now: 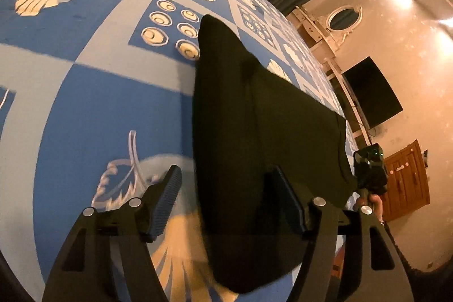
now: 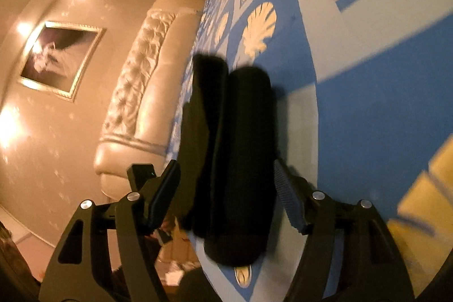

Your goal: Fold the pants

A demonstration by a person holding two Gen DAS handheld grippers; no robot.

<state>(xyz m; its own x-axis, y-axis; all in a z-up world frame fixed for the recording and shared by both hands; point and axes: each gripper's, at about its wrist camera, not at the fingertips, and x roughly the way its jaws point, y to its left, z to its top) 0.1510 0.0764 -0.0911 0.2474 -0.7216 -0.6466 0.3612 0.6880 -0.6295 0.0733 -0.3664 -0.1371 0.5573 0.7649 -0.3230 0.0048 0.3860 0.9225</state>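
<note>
Between the fingers: the black pants point(image 1: 254, 132) lie folded on the blue patterned bedspread point(image 1: 93, 104), reaching forward from both tools.
Left gripper point(image 1: 230, 205): spread wide, pads clear of the cloth; nothing held.
Right gripper point(image 2: 229, 200): also spread wide, the pants bundle point(image 2: 235, 160) between its fingers but not pinched.
Risk, fold: a finger dragging back could catch the top layer and pull it open.
Risk, edge: the pants lie close to the bed's side, just beyond the right tool's left finger; a nudge could tip them off.
Risk, blur: both views are smeared, so any fast re-grip may miss the hem.
</note>
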